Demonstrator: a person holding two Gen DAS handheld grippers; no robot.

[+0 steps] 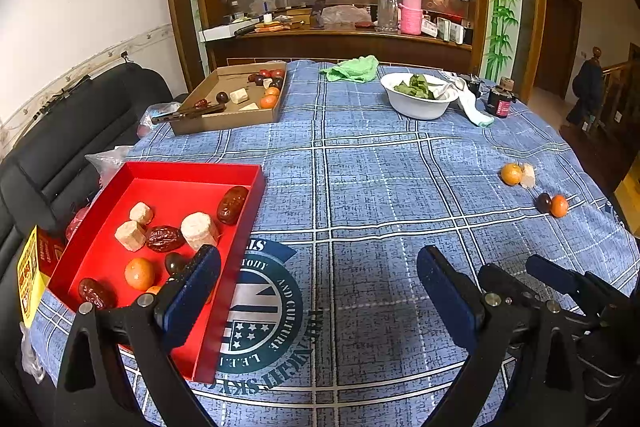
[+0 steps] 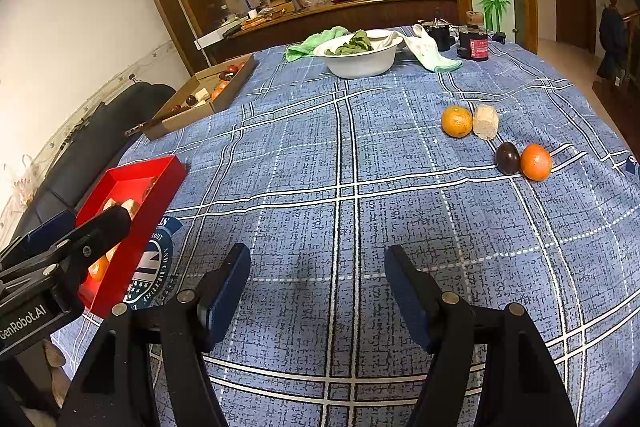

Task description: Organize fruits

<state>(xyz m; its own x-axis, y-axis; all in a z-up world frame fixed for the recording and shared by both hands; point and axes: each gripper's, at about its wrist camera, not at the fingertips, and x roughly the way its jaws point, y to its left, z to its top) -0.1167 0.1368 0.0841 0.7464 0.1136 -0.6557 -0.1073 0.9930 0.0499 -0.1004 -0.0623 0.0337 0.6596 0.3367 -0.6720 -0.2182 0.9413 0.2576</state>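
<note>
Dining room, round table under a blue plaid cloth [image 2: 340, 155], mirrored sideboard behind it. Your red tray [image 1: 256, 195] sits at the table's 8 o'clock edge and is already part loaded: three pale cylinder pieces, two wrinkled red dates, a smooth date at the far end, a dark plum-like fruit and an orange one, maybe another hidden behind your finger.

Four pieces are left loose at about 3 o'clock on the cloth. The far orange [image 2: 456, 121] touches a pale chunk [image 2: 485, 121]; nearer you, the dark fruit [image 2: 507, 158] touches the near orange [image 2: 536, 162]. The two pairs lie close together, well apart from the tray.

A brown cardboard tray [image 1: 224, 123] at 11 o'clock holds more mixed fruit, with a long dark object across its near corner; I can't tell whether that tray counts as sorted. A white bowl [image 2: 360, 65] of greens at 12 o'clock looks unrelated.

Your left gripper [image 1: 318, 281] is spread wide and empty, its left finger over the tray's near corner. Your right gripper [image 2: 318, 279] is also wide and empty, over bare cloth, pointing toward 12.

Judgement: well past halfway for the red tray; the four loose pieces remain, on the right gripper's side.
</note>
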